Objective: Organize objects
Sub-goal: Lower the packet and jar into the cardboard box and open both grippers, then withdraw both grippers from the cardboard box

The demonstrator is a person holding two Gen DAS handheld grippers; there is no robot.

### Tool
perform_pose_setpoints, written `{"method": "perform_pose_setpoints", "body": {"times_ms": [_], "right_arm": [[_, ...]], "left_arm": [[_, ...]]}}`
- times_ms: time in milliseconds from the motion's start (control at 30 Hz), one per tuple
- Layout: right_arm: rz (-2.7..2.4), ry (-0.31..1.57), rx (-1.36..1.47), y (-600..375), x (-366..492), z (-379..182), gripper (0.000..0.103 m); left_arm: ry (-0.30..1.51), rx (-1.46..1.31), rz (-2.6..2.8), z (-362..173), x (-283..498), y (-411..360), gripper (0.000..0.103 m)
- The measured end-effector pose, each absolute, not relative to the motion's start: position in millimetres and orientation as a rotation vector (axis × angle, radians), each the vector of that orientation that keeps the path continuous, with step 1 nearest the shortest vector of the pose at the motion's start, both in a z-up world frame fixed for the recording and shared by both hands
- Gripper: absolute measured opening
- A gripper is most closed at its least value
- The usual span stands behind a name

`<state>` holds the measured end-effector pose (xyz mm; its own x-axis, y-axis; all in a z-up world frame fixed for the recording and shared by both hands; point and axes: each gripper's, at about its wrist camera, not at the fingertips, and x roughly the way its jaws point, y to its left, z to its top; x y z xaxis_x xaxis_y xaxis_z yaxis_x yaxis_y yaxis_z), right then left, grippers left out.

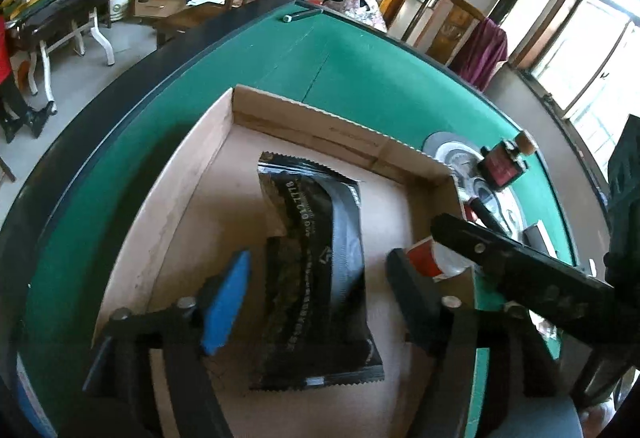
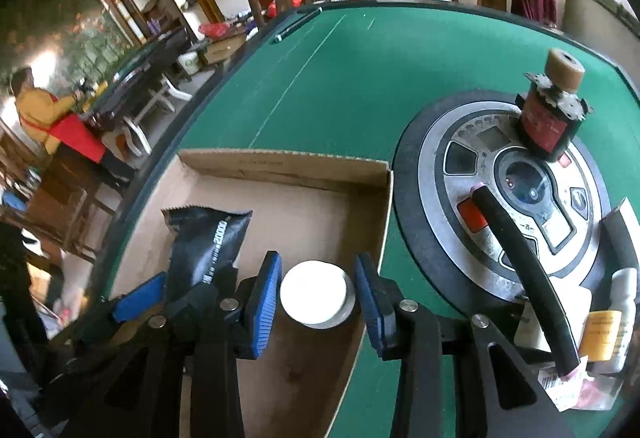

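Note:
A shallow cardboard box (image 1: 320,130) sits on the green table. A black foil packet (image 1: 320,258) lies flat on its floor. My left gripper (image 1: 316,266) hangs over it, open, with a blue-padded finger on each side and neither pad touching it. In the right wrist view a white-lidded jar (image 2: 316,294) stands in the box's (image 2: 280,166) near right corner. My right gripper (image 2: 318,260) straddles its lid with the pads just off it, open. The jar's red label (image 1: 426,258) shows in the left wrist view.
A round grey control panel (image 2: 520,198) sits in the table right of the box. On it stand a red and black cylinder with a brown roller (image 2: 552,118), a black hose (image 2: 520,270) and a yellow-labelled bottle (image 2: 604,330). A person in a red apron (image 2: 44,118) stands far left.

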<state>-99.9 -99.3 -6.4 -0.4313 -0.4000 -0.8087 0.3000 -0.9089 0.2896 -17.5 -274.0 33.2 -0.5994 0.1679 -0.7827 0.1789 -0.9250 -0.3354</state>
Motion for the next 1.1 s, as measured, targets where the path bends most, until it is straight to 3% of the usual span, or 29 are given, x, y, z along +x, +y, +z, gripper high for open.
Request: {"method": "perform_pose_setpoints", "body": {"times_ms": [67,167,500,700,733,767,800,1000,1100], "right_arm": [[-2.387,-0.14,1.33,-93.6,-89.6,3.4,0.062],[-2.445,-0.083,1.239,-85.9,-65.2,18.7,0.073],[-2.448,-0.045,1.161,-54.4,10.8,21.7,0.078],[-2.497,-0.041,1.143,-31.2,36.1,18.7,0.079],[-2.511,-0.048,1.136,-25.4,38.3,19.3,0.079],[-2.52,-0.057,1.132,-20.8,41.1,19.6,0.079],[-2.526,-0.068,1.128,-16.0,41.9,21.2,0.079],[-2.569,-0.16,1.105,15.3,46.6,33.1,0.084],[-2.604,-0.169,1.111,29.3,48.6,37.1,0.084]], "left_arm": [[0.623,1.416,-2.732,31.9,-13.1,-274.3,0.076],[0.64,1.451,-2.705,27.6,-7.2,-274.3,0.076],[0.569,1.485,-2.744,29.1,40.5,-263.0,0.077],[0.419,1.531,-2.649,36.5,30.5,-254.6,0.08],[0.397,1.564,-2.635,34.6,25.4,-251.9,0.073],[0.375,1.587,-2.619,32.7,20.8,-249.6,0.045],[0.339,1.61,-2.592,30.8,15.1,-246.1,0.04],[0.31,1.648,-2.56,37.7,-19.7,-233.2,0.035],[0.34,1.648,-2.56,37.5,-26.4,-231.5,0.04]]}}
